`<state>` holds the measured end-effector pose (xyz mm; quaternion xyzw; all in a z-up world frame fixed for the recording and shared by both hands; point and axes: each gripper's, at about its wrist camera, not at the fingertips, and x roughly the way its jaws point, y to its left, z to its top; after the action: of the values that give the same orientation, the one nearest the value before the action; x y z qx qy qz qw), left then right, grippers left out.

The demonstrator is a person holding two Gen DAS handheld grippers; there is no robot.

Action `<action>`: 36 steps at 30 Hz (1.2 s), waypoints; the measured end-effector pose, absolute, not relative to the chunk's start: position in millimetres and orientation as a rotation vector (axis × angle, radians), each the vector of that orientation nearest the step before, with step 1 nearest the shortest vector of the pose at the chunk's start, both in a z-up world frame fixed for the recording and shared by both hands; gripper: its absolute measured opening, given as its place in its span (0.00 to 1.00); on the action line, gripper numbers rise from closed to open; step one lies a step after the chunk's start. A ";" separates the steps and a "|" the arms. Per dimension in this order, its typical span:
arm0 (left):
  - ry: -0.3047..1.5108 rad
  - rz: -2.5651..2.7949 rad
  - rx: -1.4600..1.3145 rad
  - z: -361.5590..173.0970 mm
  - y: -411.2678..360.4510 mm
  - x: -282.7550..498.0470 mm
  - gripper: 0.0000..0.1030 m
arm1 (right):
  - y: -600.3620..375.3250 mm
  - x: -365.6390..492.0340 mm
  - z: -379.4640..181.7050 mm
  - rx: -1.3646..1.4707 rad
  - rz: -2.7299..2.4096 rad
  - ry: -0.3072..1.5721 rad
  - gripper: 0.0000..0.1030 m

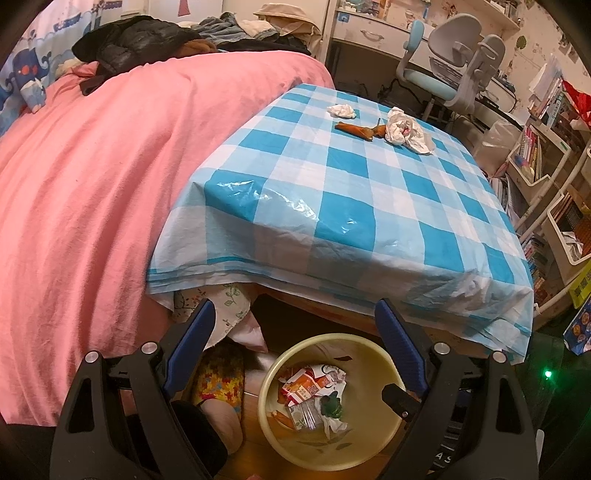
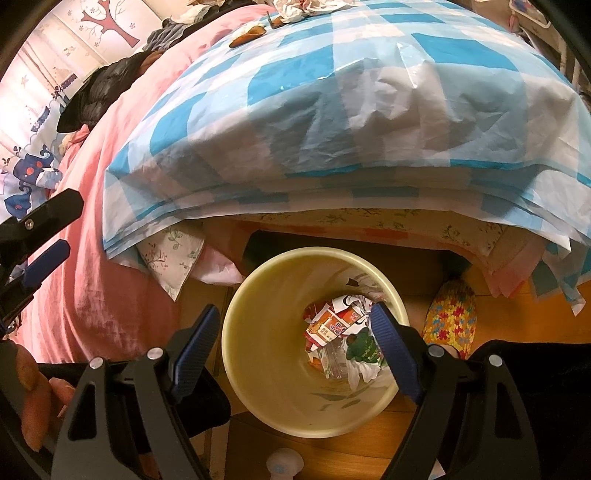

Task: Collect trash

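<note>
On the blue-and-white checked tablecloth (image 1: 369, 206) lie a crumpled white tissue (image 1: 341, 110), a brown peel-like scrap (image 1: 360, 131) and a larger white crumpled wad (image 1: 406, 131), all at the far end. A cream bin (image 1: 266, 391) stands on the floor below the table's near edge and holds an orange carton (image 2: 332, 325), a clear wrapper and a green item. My left gripper (image 1: 294, 305) is open and empty above the bin's rim. My right gripper (image 2: 294, 310) hangs open over the bin (image 2: 236, 321), nothing between its fingers. The brown scrap (image 2: 247, 35) shows at the top of the right wrist view.
A bed with a pink cover (image 1: 92, 184) flanks the table on the left, with dark clothes piled on it. A desk chair (image 1: 454, 70) and bookshelves (image 1: 543, 166) stand at the right. A colourful slipper (image 2: 448, 314) lies beside the bin. A person's hand (image 2: 33, 387) is at lower left.
</note>
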<state>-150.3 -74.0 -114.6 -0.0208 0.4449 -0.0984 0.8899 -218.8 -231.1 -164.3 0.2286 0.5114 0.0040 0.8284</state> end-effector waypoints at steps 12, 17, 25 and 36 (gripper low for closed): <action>0.925 -0.206 -0.044 -115.9 -78.0 -153.1 0.82 | -226.5 -218.4 -164.7 0.469 0.011 1.089 0.78; 0.924 -0.206 -0.045 -115.8 -77.1 -152.5 0.82 | -225.9 -218.3 -164.6 0.466 0.012 1.089 0.78; 0.925 -0.206 -0.045 -115.8 -76.2 -151.8 0.82 | -225.9 -218.3 -164.4 0.464 0.012 1.088 0.78; 0.926 -0.208 -0.046 -115.7 -76.5 -151.4 0.82 | -225.7 -218.2 -164.2 0.462 0.012 1.088 0.78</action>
<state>-151.4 -76.6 -115.7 -0.0222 0.4457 -0.0999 0.8893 -218.2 -225.7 -164.2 0.2176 0.5128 0.0057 0.8304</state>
